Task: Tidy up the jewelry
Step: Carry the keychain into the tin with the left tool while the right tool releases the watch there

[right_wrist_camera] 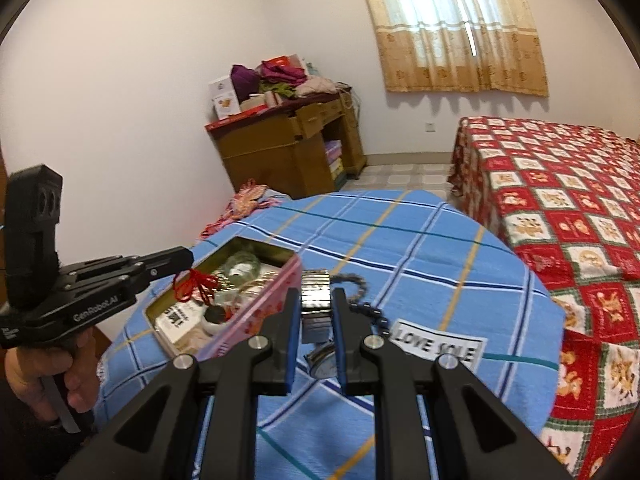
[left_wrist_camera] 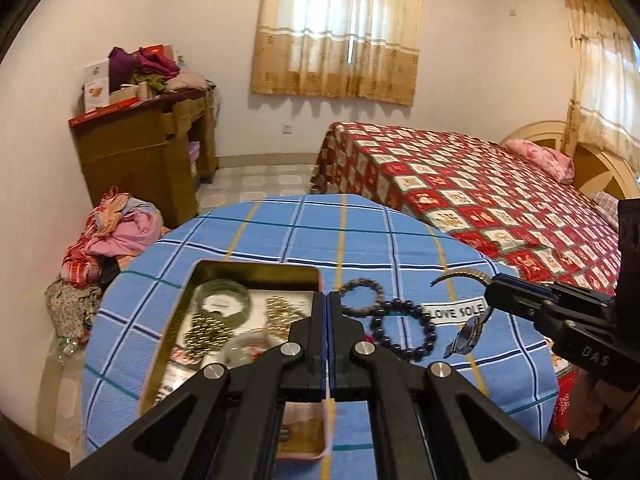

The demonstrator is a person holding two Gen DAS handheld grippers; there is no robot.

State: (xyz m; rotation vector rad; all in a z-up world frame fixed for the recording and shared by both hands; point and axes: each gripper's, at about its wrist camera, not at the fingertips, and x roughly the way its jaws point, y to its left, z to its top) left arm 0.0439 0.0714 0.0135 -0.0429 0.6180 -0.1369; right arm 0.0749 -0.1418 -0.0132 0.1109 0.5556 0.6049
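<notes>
Our right claw [right_wrist_camera: 316, 312] clamps watch [right_wrist_camera: 316, 300] by band, mid-frame, lifted for tin [right_wrist_camera: 256, 312]. Left claw [left_wrist_camera: 327, 320] pinched together on red cord [right_wrist_camera: 196, 284], over tin, ready to drop.

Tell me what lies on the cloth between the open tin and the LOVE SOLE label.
In the left wrist view, two beaded bracelets lie between the tin and the label: a grey one and a dark one, apparently touching.
</notes>
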